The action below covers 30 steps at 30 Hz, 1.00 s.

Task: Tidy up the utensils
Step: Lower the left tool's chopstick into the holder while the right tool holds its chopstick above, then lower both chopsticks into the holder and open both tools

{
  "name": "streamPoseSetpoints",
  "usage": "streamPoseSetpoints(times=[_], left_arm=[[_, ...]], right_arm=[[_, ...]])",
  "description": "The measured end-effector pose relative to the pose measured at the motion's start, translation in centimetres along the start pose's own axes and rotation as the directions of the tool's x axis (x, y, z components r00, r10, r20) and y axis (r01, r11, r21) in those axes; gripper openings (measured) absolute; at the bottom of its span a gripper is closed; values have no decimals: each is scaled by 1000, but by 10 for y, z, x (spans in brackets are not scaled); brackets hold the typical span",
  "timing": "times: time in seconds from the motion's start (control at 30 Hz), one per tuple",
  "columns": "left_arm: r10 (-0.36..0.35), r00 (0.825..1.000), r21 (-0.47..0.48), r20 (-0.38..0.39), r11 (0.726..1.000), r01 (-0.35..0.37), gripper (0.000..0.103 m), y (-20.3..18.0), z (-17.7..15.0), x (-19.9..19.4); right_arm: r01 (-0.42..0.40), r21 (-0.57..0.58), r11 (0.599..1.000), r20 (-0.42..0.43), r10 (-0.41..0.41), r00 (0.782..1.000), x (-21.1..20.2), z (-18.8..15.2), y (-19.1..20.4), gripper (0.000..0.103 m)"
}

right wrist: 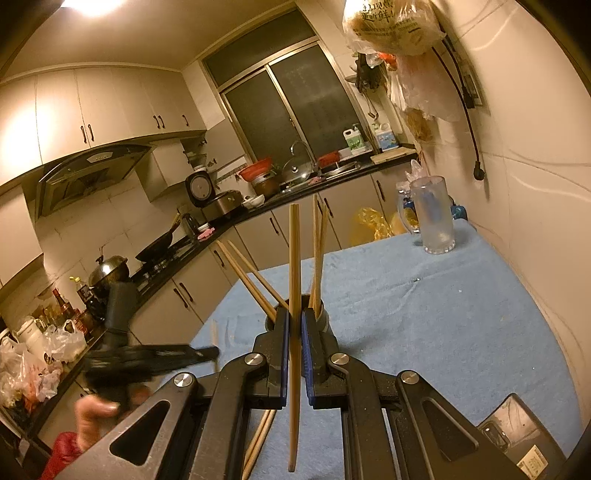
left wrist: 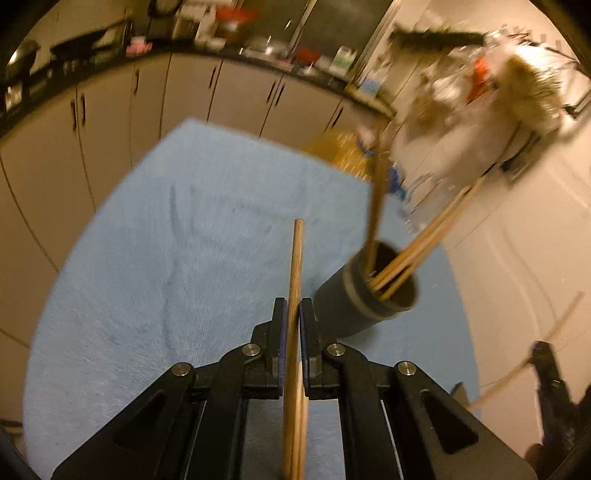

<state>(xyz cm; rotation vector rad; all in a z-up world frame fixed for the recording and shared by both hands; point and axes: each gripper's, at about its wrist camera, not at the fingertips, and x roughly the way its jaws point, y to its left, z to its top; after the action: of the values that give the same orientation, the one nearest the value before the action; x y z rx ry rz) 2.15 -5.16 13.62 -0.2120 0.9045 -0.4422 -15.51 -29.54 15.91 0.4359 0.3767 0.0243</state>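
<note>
A light blue cloth (right wrist: 424,314) covers the table. At its far end, near the tiled wall, stands a frosted glass mug (right wrist: 434,216), upright, with yellow plastic bags (right wrist: 369,221) just beside it. Along the black countertop (right wrist: 229,221) sit a wok (right wrist: 157,245), a rice cooker (right wrist: 207,192), a glass pot lid (right wrist: 297,168) and a green-labelled bottle (right wrist: 353,138) by the dark window (right wrist: 288,103). A range hood (right wrist: 88,173) hangs under pale wall cabinets (right wrist: 92,107). Bagged goods (right wrist: 391,26) hang on the right wall.

My table is covered by a blue cloth (right wrist: 424,314). On the cloth stand a dark cup (left wrist: 369,295) holding chopsticks (left wrist: 424,236) and a frosted glass mug (right wrist: 436,218) at the far edge near the wall.
</note>
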Motion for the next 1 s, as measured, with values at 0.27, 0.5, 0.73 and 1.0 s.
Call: streamPoseSetpoints(times=[0.27,0.5,0.73,1.0], left_arm=[[-84,989,51,124,996,78,6,-31,16,-49],[-117,973,100,197,990,99,6,-57,41,-86],[-143,954,159,265,982,103,6,-80,70,-109],[-132,940,196,314,978,72,6,-99,87,-99]], right_arm=[[8,-16,1000,39,-7,999,-8,15,6,7],[18,-21,1000,81,-16,997,-9,33,9,7],[29,-33,999,132,-25,991,-4,57,12,7],[44,-36,998,194,-36,980,16,90,20,7]])
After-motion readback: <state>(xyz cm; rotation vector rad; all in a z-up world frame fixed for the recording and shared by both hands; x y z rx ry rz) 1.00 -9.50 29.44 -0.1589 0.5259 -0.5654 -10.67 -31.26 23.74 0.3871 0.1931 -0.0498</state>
